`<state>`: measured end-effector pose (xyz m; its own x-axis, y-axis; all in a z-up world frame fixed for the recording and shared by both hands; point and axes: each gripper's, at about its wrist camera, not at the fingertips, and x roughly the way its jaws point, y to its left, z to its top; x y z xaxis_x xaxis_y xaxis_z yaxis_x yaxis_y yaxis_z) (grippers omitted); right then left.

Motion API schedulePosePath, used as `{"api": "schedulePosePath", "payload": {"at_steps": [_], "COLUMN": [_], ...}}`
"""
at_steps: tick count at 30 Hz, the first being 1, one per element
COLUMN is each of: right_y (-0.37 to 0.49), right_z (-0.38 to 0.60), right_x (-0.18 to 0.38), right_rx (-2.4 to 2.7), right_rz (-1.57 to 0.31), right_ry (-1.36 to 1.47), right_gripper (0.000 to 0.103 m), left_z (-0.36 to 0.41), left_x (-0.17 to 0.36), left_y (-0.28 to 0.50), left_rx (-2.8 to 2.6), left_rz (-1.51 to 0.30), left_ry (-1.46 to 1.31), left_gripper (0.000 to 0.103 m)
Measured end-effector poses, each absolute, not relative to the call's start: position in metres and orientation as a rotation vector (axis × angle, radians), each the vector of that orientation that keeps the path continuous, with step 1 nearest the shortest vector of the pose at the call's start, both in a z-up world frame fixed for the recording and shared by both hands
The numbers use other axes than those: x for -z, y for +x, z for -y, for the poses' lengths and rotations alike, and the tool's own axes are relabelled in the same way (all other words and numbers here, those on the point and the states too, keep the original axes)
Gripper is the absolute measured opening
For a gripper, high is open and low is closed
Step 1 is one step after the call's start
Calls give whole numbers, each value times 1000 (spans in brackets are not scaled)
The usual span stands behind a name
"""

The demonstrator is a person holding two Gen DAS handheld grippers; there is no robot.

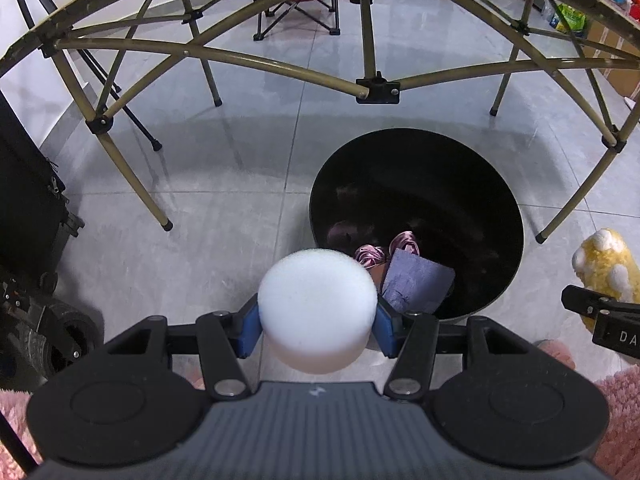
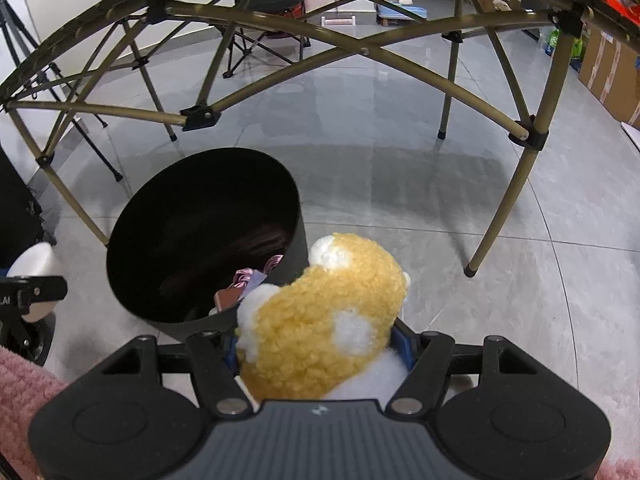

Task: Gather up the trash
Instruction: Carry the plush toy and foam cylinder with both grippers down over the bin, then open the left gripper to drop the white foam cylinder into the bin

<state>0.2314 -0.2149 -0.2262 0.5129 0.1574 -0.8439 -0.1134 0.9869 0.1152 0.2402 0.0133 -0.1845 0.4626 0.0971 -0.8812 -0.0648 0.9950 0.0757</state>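
Floor [image 1: 240, 208]: grey glossy tiles with thin joints, spread under everything in both wrist views.
Folding table frame [image 1: 224, 56]: tan metal tubes with black joints, arching over the scene; its legs stand on the floor around and behind the bin.
Folding chair [image 1: 296, 4]: dark, well beyond the table frame, far from the bin.
Black bin [image 1: 416, 168]: round, open-topped, standing on the floor beneath the frame; from the left wrist it sits ahead and to the right, from the right wrist ahead and to the left.
Bin contents: a purple-grey cloth [image 1: 416, 280] lies against the near inner wall, with shiny pink wrappers [image 1: 370, 256] just beside it.
Plush toy [image 2: 320, 320]: yellow curly fleece with white patches, clamped between the blue pads of the right gripper [image 2: 320, 346], held above the floor just beside the bin's near rim, not inside it.
Foam puck [image 1: 316, 304]: white, round, squeezed at its sides by the left gripper [image 1: 316, 330], hanging over the floor at the bin's near edge, outside the opening.
Sleeve [image 2: 24, 384]: pink fuzzy fabric at the lower corners of both views.
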Motion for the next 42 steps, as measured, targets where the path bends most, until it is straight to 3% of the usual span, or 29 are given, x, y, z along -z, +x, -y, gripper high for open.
{"api": "schedulePosePath", "payload": {"at_steps": [42], "right_y": [263], "right_z": [287], "right_x": [258], "right_rx": [17], "right_rz": [-1010], "right_ry": [183], "right_gripper": [66], "left_z": [71], "left_x": [201], "left_y": [342], "left_rx": [-69], "left_rz": [-1170], "left_ry": [55], "left_gripper": [56]}}
